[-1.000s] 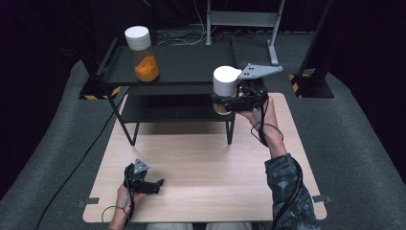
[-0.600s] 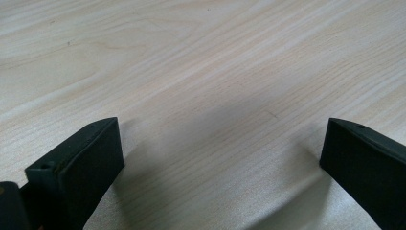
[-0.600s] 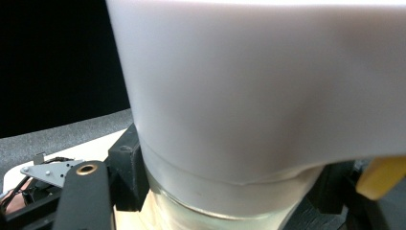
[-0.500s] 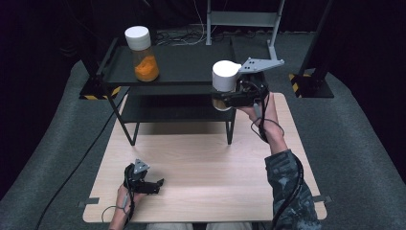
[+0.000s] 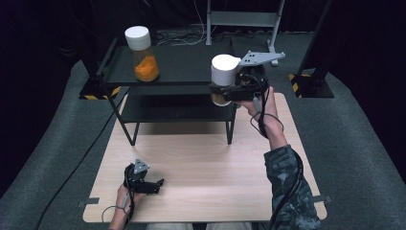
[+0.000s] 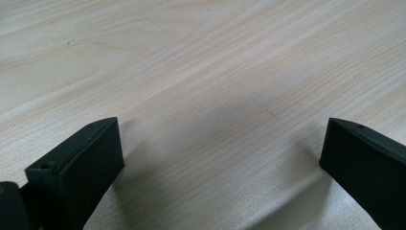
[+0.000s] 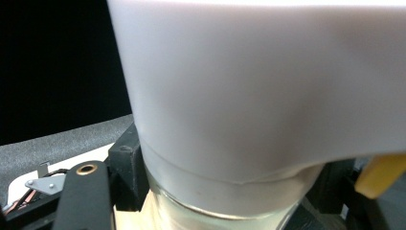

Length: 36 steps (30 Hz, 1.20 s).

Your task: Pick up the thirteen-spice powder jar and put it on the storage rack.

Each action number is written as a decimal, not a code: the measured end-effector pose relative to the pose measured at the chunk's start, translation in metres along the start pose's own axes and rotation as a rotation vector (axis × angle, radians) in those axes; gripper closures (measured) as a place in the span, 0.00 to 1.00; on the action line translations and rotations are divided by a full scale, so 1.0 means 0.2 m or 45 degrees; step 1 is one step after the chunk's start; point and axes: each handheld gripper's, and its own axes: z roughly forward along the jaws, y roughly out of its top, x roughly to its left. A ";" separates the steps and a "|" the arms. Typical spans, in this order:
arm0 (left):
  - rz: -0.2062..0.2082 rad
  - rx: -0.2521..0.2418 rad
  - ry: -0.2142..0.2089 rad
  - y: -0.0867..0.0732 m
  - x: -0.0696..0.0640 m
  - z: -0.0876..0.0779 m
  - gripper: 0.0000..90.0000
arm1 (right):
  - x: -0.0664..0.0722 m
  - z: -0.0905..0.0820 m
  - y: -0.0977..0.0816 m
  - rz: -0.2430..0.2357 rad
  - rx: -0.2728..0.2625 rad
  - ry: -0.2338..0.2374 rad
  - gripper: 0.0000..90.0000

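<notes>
Jar (image 5: 141,53) on shelf (image 5: 182,64), apparently left

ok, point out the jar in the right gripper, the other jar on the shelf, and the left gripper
held jar (image 5: 225,68), high view, white lid top.
shelf jar (image 5: 145,67), high view, orange contents in the glass body.
left gripper (image 5: 156,184), high view, between its open jaw tips.

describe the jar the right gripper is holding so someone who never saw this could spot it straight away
Start at the black two-tier shelf at the far edge of the wooden table. At its near right corner the right gripper clamps a clear jar just under its white lid. Unlike the other white-lidded jar, which stands free on the top tier's left with orange contents, this one is held in the fingers.
</notes>
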 end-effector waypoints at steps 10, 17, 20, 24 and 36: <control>-0.001 -0.001 -0.001 0.00 0.00 0.00 0.01 | -0.01 0.00 0.05 0.003 -0.015 -0.001 0.34; -0.001 -0.001 0.000 0.00 0.00 0.00 0.01 | -0.02 0.01 0.09 -0.002 -0.011 -0.013 0.34; 0.000 -0.001 0.000 0.00 0.00 0.00 0.01 | -0.02 0.01 0.11 -0.002 -0.013 -0.021 0.34; 0.000 -0.001 0.000 0.00 0.00 0.00 0.01 | -0.03 0.02 0.13 0.003 -0.014 -0.030 0.34; 0.000 0.000 -0.001 0.00 0.00 0.00 0.01 | -0.05 0.04 0.17 0.009 -0.011 -0.055 0.34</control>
